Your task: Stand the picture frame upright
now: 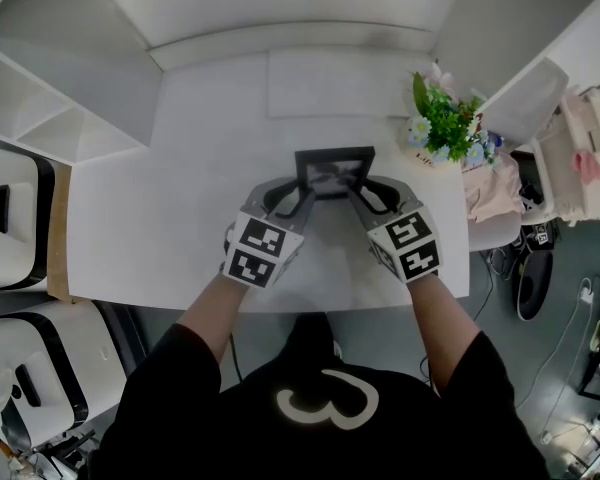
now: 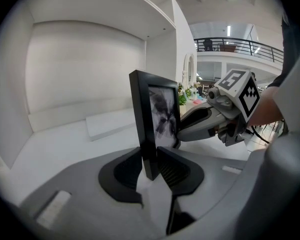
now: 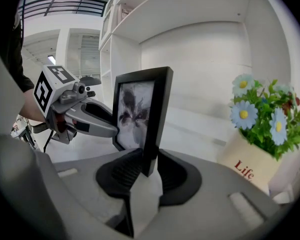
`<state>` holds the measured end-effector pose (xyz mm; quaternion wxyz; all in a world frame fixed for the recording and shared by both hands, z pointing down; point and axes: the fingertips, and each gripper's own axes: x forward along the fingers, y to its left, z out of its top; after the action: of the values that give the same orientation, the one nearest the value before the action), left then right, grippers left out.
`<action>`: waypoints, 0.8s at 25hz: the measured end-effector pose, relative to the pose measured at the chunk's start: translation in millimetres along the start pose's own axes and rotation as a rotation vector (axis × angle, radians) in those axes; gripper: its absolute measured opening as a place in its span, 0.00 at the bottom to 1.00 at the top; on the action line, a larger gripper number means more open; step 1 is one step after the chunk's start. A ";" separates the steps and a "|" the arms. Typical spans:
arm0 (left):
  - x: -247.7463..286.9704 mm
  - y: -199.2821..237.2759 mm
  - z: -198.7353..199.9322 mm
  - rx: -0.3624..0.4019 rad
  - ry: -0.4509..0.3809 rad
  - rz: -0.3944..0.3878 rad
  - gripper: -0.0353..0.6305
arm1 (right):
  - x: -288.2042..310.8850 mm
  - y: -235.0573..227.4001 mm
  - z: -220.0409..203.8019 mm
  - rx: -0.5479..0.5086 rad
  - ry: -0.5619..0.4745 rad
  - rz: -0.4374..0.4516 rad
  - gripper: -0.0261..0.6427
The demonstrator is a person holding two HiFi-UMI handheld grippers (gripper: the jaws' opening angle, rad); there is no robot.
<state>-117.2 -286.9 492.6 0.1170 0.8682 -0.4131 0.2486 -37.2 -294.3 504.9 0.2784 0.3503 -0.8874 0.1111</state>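
White bench stretches out in front of you, backed by pale shelving, with a flower pot off to your right. Your picture frame is upright near the middle of the bench, its picture facing you, held from both sides.

Your left gripper has its fingers clamped on the frame's left edge, low down by the bottom corner. Your right gripper pinches the opposite edge the same way, with its fingers pressing on the front and back faces.

No view shows the rear of the frame, so you cannot tell whether a prop leg is out. Nor can you tell whether the bottom edge rests fully on the bench.

That is where the risk probably lies:
- **No support behind:** letting go would likely tip the frame forward or back.
- **Low grip:** both holds are low, so the tall upper part has leverage, and a small twist of either wrist could tilt it.
- **Uneven release:** freeing one side before the other may swing the frame round the remaining grip.
- **Dragging fingers:** fingers that catch on the edge as they part could pull it over.
- **Flower pot:** it sits near enough that a fall to the right might reach it.
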 end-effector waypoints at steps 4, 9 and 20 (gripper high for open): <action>3.6 -0.2 -6.6 -0.022 0.002 0.008 0.21 | 4.0 -0.4 -4.7 0.002 0.002 0.002 0.19; 4.8 1.3 -7.2 -0.044 -0.016 0.012 0.21 | 5.3 -1.3 -4.2 0.001 -0.012 0.000 0.19; 3.3 -1.5 -8.4 -0.002 -0.008 0.022 0.21 | 4.0 2.5 -2.2 -0.028 -0.021 -0.001 0.19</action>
<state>-117.1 -284.7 501.4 0.1137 0.8645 -0.4233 0.2459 -40.3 -293.9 508.9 0.2738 0.3478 -0.8916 0.0950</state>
